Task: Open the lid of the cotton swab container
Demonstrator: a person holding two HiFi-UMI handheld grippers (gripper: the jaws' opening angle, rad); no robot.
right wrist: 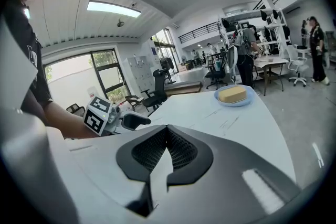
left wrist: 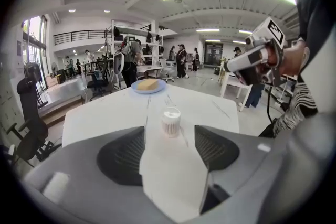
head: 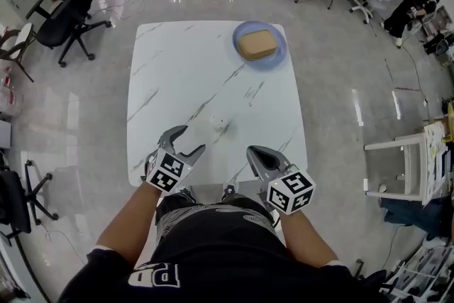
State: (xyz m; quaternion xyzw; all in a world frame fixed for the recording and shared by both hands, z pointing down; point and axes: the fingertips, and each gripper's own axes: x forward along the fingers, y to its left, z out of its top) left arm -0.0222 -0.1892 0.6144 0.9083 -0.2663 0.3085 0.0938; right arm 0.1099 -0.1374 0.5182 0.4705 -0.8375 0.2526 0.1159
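A small white cotton swab container (head: pixel 219 123) with its lid on stands upright on the white marble table (head: pixel 184 67), near the front middle. In the left gripper view the container (left wrist: pixel 171 121) sits straight ahead between the open jaws, a short way beyond them. My left gripper (head: pixel 186 141) is open near the table's front edge, to the left of and nearer me than the container. My right gripper (head: pixel 257 153) is shut with nothing in it, at the front edge to the right of the container. The right gripper view shows its tips (right wrist: pixel 167 130) meeting, empty.
A blue plate (head: pixel 278 52) carrying a tan block (head: pixel 256 44) rests at the table's far right corner. Black office chairs (head: pixel 65 7) stand on the glossy floor to the left. A white stool (head: pixel 397 167) is at the right. People stand in the background.
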